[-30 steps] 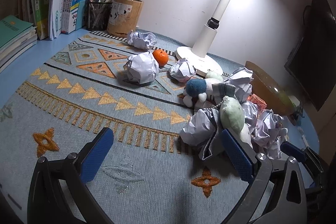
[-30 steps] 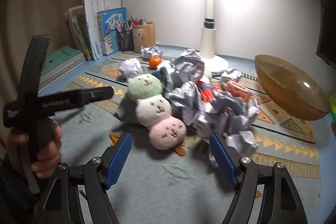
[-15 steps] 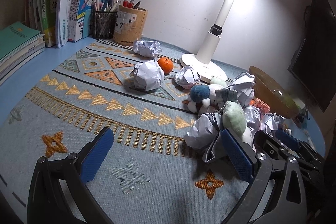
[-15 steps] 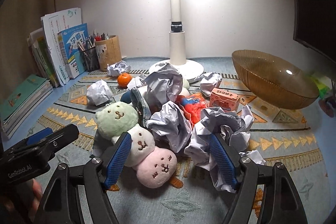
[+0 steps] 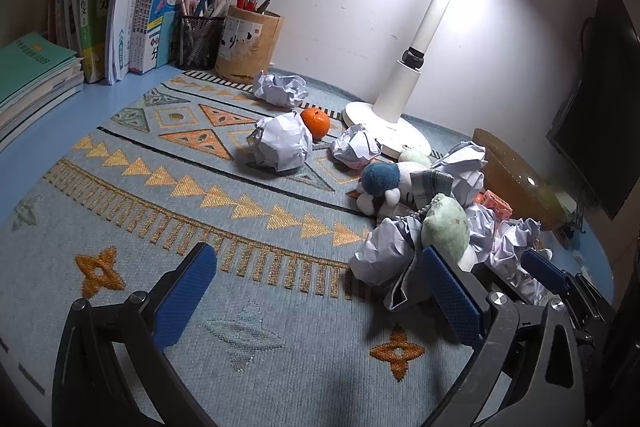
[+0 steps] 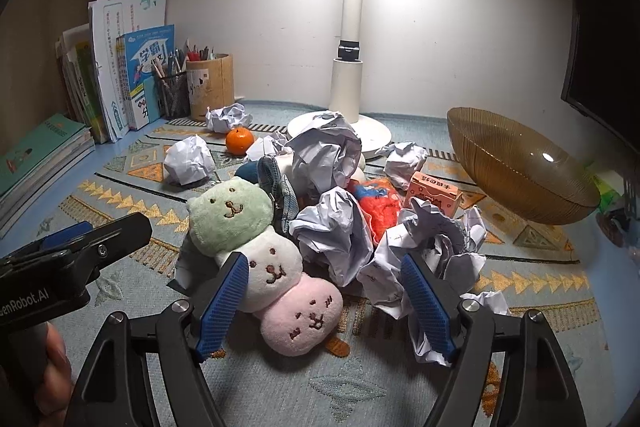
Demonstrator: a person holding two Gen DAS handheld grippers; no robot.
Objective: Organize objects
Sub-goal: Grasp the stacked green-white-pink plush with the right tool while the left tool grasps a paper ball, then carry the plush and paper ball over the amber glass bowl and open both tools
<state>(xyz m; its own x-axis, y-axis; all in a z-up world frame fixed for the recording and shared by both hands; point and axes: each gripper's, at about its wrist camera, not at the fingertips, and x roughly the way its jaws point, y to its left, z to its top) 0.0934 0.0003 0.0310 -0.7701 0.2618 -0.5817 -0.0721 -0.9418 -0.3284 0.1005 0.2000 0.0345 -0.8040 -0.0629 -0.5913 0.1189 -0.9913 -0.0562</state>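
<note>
Plush toy, three stacked faces in green, white and pink, lies in the clutter pile on the desk, its long axis slanting toward the right tool. That tool is nearer, jaws apart and gripping nothing, straddling the pink end. Left tool hangs open over bare mat, beside the pile.
</note>
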